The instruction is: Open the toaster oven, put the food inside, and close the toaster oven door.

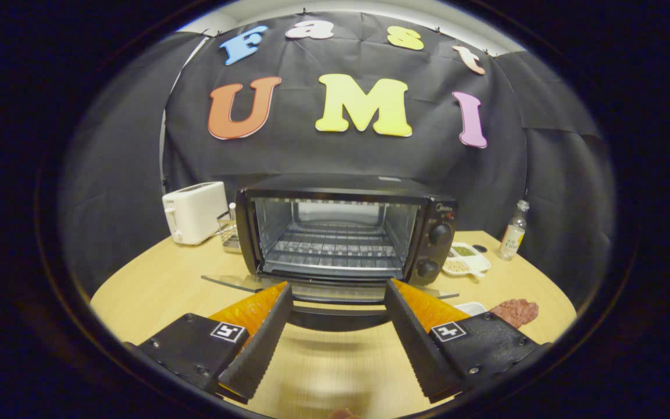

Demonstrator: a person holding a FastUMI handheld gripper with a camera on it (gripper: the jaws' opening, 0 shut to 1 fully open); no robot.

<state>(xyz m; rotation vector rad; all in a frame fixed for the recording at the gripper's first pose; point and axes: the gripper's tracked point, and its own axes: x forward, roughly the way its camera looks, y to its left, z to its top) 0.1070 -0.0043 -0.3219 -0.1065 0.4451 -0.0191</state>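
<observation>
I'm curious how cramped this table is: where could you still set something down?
Bare wood lies left of the open toaster oven, in front of the white toaster, and beneath the open gripper. The oven rack is bare too. Right of the oven is crowded: divided dish, bottle, reddish food.

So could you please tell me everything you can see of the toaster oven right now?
The toaster oven is a black box with a dark top, standing upright on the wooden table beyond the open gripper, whose fingers are spread and hold nothing. Its glass door is folded down flat, the handle reaching between the fingertips. Inside, a wire rack sits bare between shiny metal walls. Two round black knobs are stacked on its right panel. A white toaster stands to one side, a small white dish to the other.
</observation>
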